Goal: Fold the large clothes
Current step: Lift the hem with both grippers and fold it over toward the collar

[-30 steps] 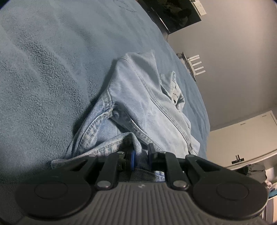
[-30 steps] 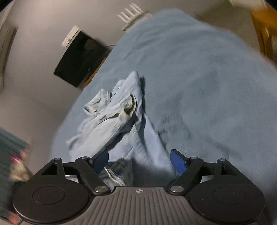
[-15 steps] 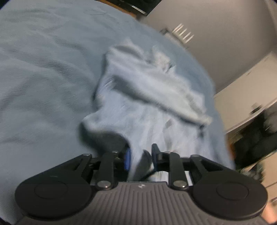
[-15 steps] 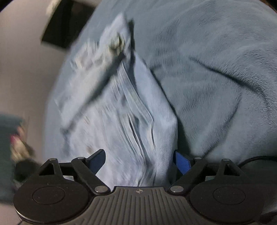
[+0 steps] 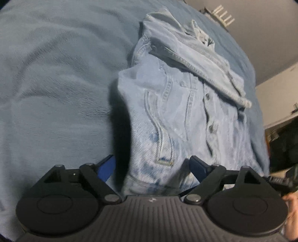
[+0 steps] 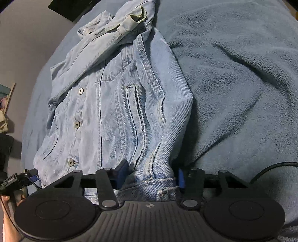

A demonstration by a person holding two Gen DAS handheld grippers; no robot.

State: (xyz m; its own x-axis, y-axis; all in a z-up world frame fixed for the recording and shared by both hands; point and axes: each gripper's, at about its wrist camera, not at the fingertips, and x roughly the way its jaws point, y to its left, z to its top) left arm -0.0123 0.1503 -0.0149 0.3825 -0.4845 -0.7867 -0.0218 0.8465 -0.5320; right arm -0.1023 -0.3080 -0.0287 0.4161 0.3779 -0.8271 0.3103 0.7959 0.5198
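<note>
The denim jacket [image 6: 115,104] lies front-up on the blue blanket [image 6: 242,83], stretching away ahead of both sets of fingers, one sleeve already folded across its chest. Left gripper [image 5: 151,167] is spread wide, gripping nothing; right gripper [image 6: 151,176] gapes around the hem without pinching it. Most folding looks undone.

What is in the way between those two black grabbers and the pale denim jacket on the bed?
Nothing visible. The light blue denim jacket lies on the blue fleece blanket, its hem already between the open jaws of both the left gripper and right gripper.

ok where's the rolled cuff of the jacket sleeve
In the right wrist view it's top centre: the rolled cuff lies on the denim jacket, near its far end.
</note>
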